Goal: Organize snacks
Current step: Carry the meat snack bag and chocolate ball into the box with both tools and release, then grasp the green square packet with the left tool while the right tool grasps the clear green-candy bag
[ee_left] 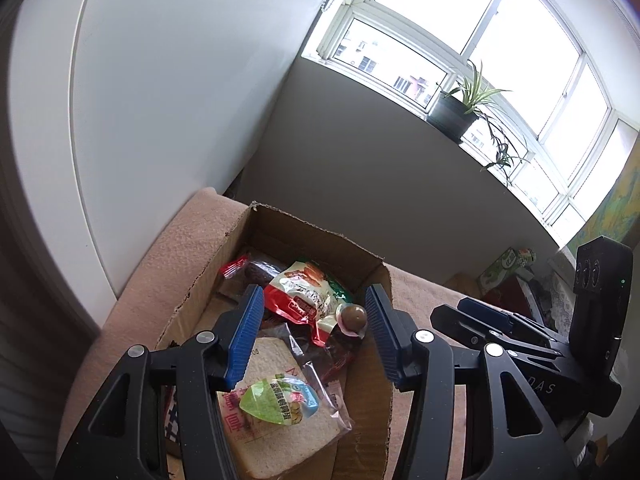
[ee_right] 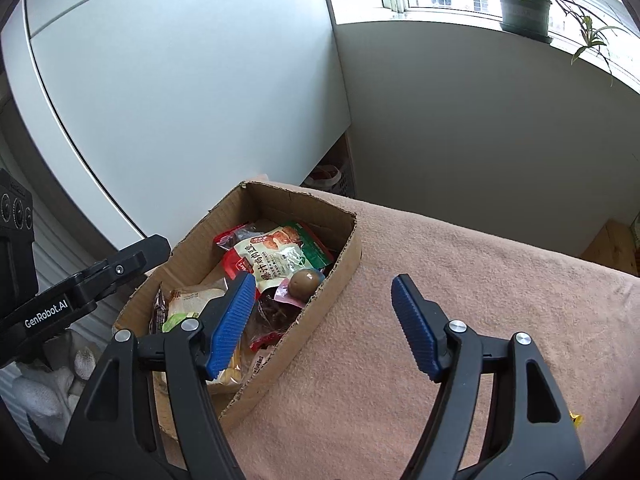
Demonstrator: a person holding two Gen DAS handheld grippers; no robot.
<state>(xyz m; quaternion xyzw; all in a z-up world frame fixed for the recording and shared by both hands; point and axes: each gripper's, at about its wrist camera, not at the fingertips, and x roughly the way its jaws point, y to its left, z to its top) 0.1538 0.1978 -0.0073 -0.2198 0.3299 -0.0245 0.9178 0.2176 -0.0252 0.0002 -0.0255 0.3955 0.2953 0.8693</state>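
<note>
Fingers: left gripper spread wide, empty, above cardboard box | right gripper spread, empty, over box's right wall | box holds packaged snacks, bagged bread

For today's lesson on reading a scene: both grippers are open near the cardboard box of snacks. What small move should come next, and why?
Probably lift both grippers away and stop. The left gripper and right gripper are open and hold nothing, the snack packets, like the wrapped egg, already lie inside the cardboard box, and the pink cloth beside it shows no loose snack in view.
</note>
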